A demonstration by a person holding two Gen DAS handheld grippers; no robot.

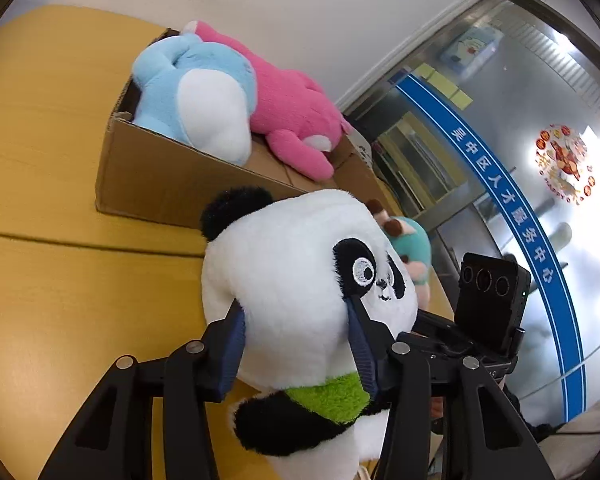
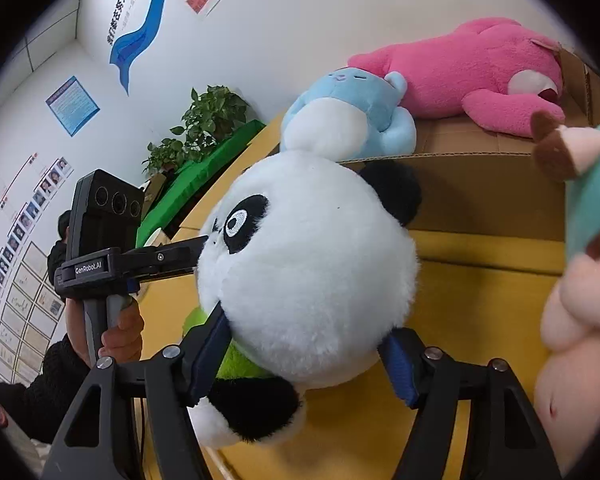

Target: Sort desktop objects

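Observation:
A plush panda (image 1: pixel 296 276) with a green scarf is held above the yellow table (image 1: pixel 52 208). My left gripper (image 1: pixel 296 332) is shut on its head from one side. My right gripper (image 2: pixel 304 344) is shut on the same head (image 2: pixel 308 264) from the other side. The left gripper's body also shows in the right wrist view (image 2: pixel 100 240). Behind the panda stands a cardboard box (image 1: pixel 160 176) with a blue plush (image 1: pixel 196 92) and a pink plush (image 1: pixel 288 108) lying on top. The box (image 2: pixel 480 192), blue plush (image 2: pixel 348 120) and pink plush (image 2: pixel 472 68) also show in the right wrist view.
A teal and pink plush (image 2: pixel 580 264) stands on the table at the right, close to my right gripper; it also shows behind the panda in the left wrist view (image 1: pixel 412 244). A potted plant (image 2: pixel 204 124) stands by the wall. A glass door (image 1: pixel 520 160) lies beyond the table edge.

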